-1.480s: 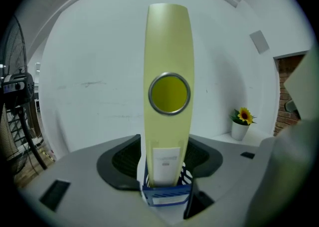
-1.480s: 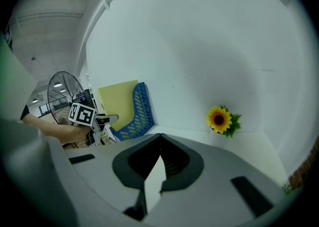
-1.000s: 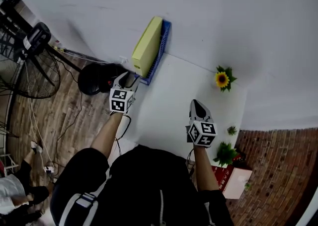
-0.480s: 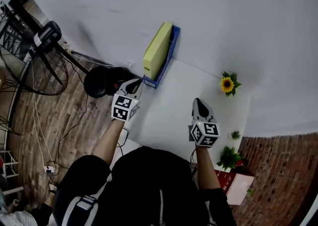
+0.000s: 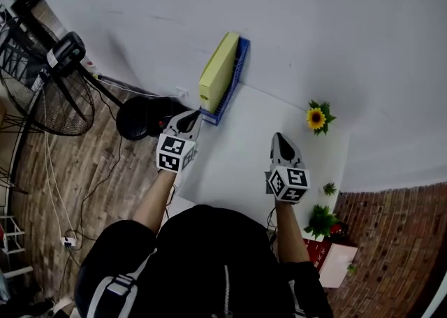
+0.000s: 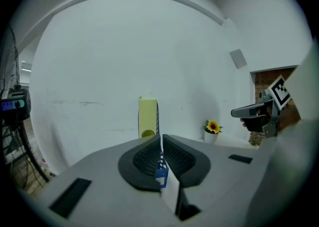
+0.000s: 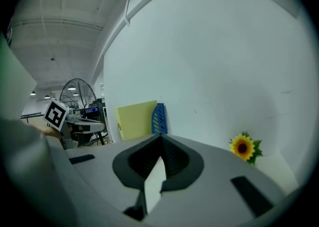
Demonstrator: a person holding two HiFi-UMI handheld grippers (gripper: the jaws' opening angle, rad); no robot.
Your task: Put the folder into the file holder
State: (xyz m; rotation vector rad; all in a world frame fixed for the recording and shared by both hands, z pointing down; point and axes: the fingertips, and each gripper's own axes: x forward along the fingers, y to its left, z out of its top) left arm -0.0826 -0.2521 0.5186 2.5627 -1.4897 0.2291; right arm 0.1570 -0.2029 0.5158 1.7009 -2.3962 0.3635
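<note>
Folder (image 5: 218, 72) stands in file holder (image 5: 238, 66) at 12 o'clock; placement judged complete. Left claw (image 5: 188, 118) and right claw (image 5: 281, 143) closed, empty. Next: withdraw clear.

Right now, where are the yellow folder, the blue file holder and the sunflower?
yellow folder (image 5: 218, 72), head view, on its broad yellow side.
blue file holder (image 5: 237, 72), head view, on its slatted blue wall.
sunflower (image 5: 316, 118), head view, on the middle of its bloom.
</note>
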